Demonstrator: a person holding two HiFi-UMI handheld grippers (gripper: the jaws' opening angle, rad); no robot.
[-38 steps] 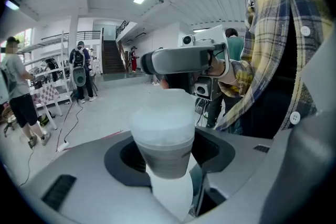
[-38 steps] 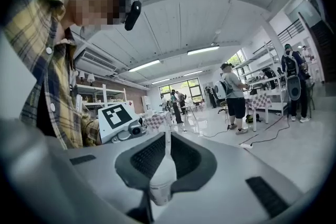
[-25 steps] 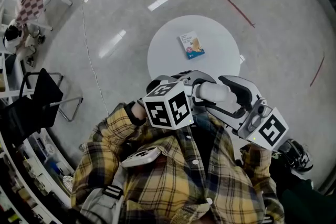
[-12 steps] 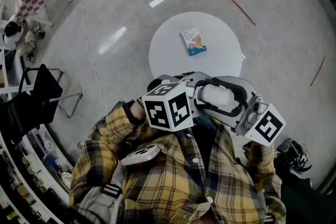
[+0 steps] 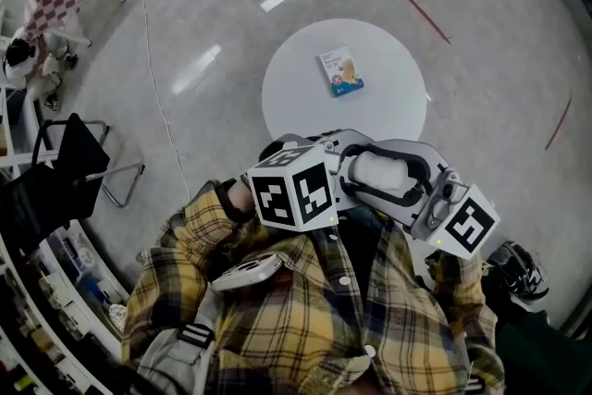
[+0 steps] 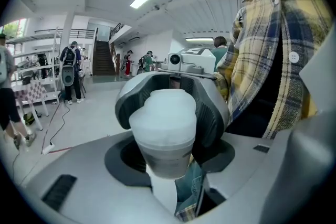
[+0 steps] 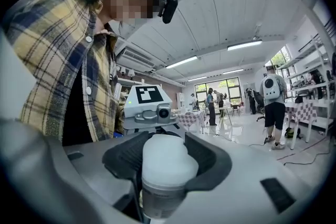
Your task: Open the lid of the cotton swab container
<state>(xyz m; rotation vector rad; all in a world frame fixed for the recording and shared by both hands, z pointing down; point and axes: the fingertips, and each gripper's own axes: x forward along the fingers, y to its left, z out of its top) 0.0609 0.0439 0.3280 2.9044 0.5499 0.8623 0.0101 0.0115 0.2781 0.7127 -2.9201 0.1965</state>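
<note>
We have the cotton swab container (image 5: 384, 171) off the round table (image 5: 296, 97), held in the air in front of the plaid shirt (image 5: 277, 319), just past the table's near edge; only a small packet (image 5: 340, 73) lies on the table, near its middle. The left gripper (image 6: 168, 157) is clamped on the container's body, and its jaws hold steady. The right gripper (image 7: 168, 160) has just been closing, and its dark pads now wrap the white lid (image 6: 164, 113) and seem to press on both of its sides. We see no gap at the lid's seam, so we judge it still on and the pull or twist yet to come. Our worry is the smooth plastic: if the left grip is too light, the body may turn along with the lid, or the right pads may skid off the rounded cap. Squeezing harder could pinch the lid and make it bind. The container also lies more on its side than upright and hangs clear of the table, so a lid that pops free suddenly could spill swabs onto the floor.
</note>
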